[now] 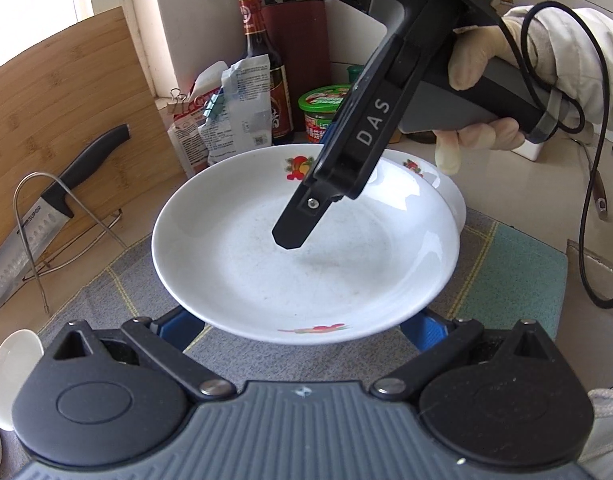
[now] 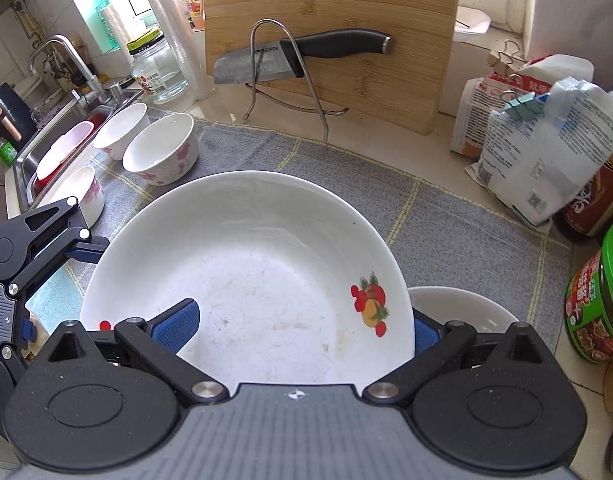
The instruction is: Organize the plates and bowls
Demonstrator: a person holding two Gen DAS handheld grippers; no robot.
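Observation:
A white plate (image 1: 302,248) with fruit prints sits partly over a second white plate (image 1: 446,184) on the grey checked mat (image 1: 506,280). My left gripper (image 1: 300,326) is open wide. Its blue fingers (image 1: 178,328) run under the plate's near rim, tips hidden. My right gripper (image 1: 290,240) reaches down from the upper right, one finger inside the plate. In the right wrist view the right gripper (image 2: 300,328) is open. One pad lies over the plate (image 2: 258,264) and the other is outside its rim, above the lower plate (image 2: 462,308). The left gripper (image 2: 78,248) meets the plate's left edge.
Several white bowls (image 2: 162,152) with pink flowers stand at the mat's far left beside the sink (image 2: 30,168). A bamboo board (image 2: 330,32) with a knife (image 2: 298,56) on a wire rack stands behind. Bags (image 2: 546,152), a sauce bottle (image 1: 262,64) and a green tub (image 2: 602,300) crowd the right.

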